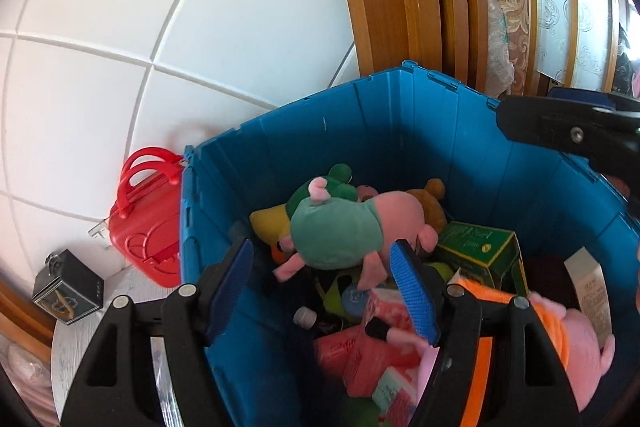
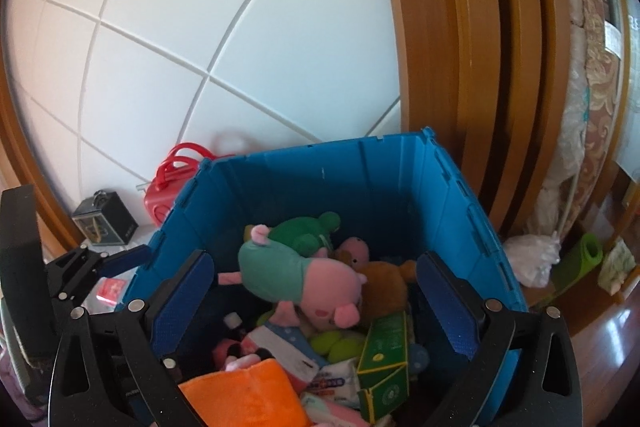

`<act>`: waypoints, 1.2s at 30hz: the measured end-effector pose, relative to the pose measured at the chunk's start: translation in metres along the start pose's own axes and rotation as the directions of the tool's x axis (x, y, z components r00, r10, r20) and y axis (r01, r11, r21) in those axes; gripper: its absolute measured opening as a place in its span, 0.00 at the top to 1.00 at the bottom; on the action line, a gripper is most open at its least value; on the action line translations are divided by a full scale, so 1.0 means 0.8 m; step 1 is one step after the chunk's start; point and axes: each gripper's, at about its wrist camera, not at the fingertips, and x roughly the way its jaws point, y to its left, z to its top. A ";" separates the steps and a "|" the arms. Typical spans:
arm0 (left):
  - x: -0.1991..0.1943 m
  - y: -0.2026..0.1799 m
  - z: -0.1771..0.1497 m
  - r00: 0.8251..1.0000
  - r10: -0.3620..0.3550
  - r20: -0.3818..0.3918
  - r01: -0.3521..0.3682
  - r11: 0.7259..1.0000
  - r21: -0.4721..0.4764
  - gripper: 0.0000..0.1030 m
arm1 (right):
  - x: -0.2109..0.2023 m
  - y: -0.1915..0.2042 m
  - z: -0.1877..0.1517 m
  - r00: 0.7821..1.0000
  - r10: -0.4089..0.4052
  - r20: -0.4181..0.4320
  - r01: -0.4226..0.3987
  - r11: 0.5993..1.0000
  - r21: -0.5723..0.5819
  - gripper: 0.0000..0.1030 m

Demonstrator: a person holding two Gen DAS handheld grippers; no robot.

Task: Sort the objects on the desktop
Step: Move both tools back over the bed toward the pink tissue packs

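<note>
A blue plastic bin [image 1: 400, 131] [image 2: 320, 179] holds a pile of toys and boxes. On top lies a pink pig plush in a teal dress [image 1: 340, 227] [image 2: 280, 271], with a green frog plush [image 2: 308, 231] and a brown bear [image 2: 384, 287] behind it. A green carton [image 1: 476, 243] [image 2: 384, 355] and an orange cloth [image 2: 244, 391] lie nearer. My left gripper [image 1: 320, 247] hovers open over the bin's left side, its pads clear of the pig. My right gripper [image 2: 314, 259] stands wide open above the pile, gripping nothing.
A red toy case [image 1: 148, 227] and a black cube box [image 1: 68, 291] stand left of the bin against the white panelled wall. A wooden door frame [image 2: 460, 67] rises behind. A white bag [image 2: 532, 259] and a green mat roll [image 2: 584, 259] lie on the floor at right.
</note>
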 end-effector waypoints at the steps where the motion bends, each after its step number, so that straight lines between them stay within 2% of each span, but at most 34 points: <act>1: -0.006 0.002 -0.004 1.000 0.007 0.003 -0.007 1.000 0.000 0.32 | -0.004 0.003 -0.002 1.000 -0.021 -0.001 0.021 1.000 -0.016 0.00; 8: -0.064 0.029 -0.036 0.998 0.001 0.059 0.004 0.997 -0.081 0.31 | -0.026 0.026 -0.032 0.994 -0.104 -0.023 0.101 0.991 -0.092 0.00; 14: -0.130 0.065 -0.087 0.983 0.081 0.164 -0.051 0.983 -0.175 0.28 | -0.068 0.065 -0.056 0.996 -0.083 0.014 0.084 0.990 -0.113 0.00; 17: -0.155 0.093 -0.125 0.969 0.137 0.203 -0.086 0.967 -0.239 0.25 | -0.093 0.098 -0.068 0.999 -0.033 0.041 0.038 0.993 -0.112 0.00; 18: -0.161 0.103 -0.139 0.966 0.154 0.209 -0.096 0.960 -0.264 0.24 | -0.101 0.113 -0.073 0.997 -0.057 0.057 0.062 0.994 -0.089 0.00; 19: -0.166 0.115 -0.155 0.963 0.172 0.210 -0.107 0.951 -0.289 0.24 | -0.106 0.126 -0.077 0.997 -0.041 0.066 0.047 0.994 -0.095 0.00; 24: -0.179 0.184 -0.235 0.957 0.233 0.172 -0.157 0.915 -0.371 0.24 | -0.113 0.208 -0.100 0.994 0.024 0.103 -0.013 0.994 -0.105 0.00; 30: -0.182 0.292 -0.338 0.948 0.314 0.052 -0.263 0.866 -0.426 0.24 | -0.087 0.319 -0.119 0.990 0.094 0.103 -0.084 0.991 -0.102 0.00; 34: -0.180 0.369 -0.414 0.930 0.364 -0.053 -0.346 0.814 -0.467 0.24 | -0.055 0.391 -0.137 0.987 0.131 0.092 -0.120 0.986 -0.119 0.00; 36: -0.180 0.401 -0.446 0.919 0.383 -0.097 -0.381 0.794 -0.474 0.24 | -0.030 0.422 -0.149 0.990 0.122 0.074 -0.113 0.986 -0.121 0.00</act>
